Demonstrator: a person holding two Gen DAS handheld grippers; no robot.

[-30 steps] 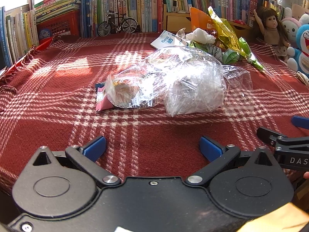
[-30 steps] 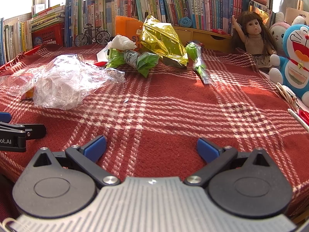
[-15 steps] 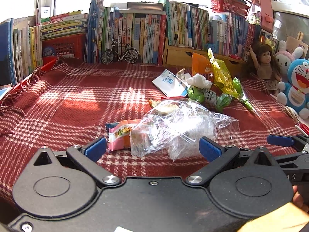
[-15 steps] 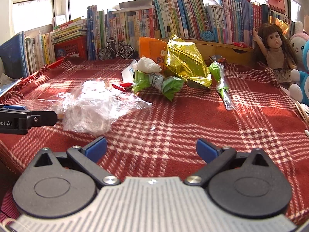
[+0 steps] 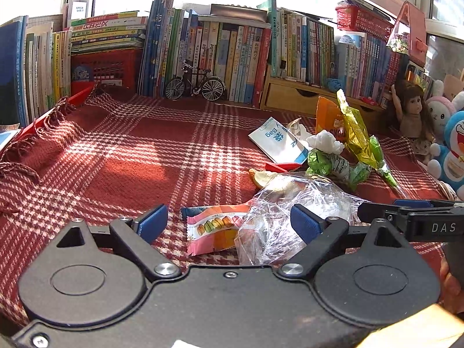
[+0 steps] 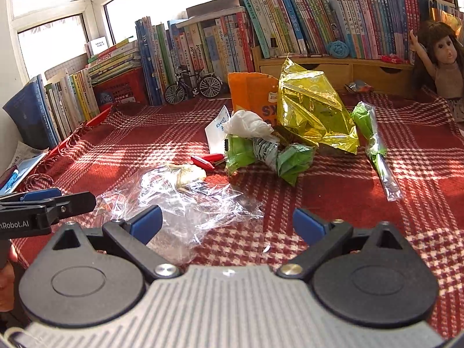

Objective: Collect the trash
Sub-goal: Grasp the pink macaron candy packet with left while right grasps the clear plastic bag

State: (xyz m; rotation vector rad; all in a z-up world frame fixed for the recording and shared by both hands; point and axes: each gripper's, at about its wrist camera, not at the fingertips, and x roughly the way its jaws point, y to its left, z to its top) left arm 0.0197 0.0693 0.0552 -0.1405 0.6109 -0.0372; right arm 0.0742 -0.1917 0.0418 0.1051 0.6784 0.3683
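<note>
Books line the back of a tabletop draped in red plaid cloth.

Left wrist view: the left tongs stand wide, holding nothing. The clear plastic bag lies between their tips, overlapping a pink snack wrapper on its near-left side. Risk: a close here could pinch the thin film only, and the bag could tear or slide free.

Right wrist view: the right tongs stand wide and empty, their left tip over the bag. More wrappers, green and gold, lie beyond the bag. Risk: both tongs converge on the bag and could collide.
</note>
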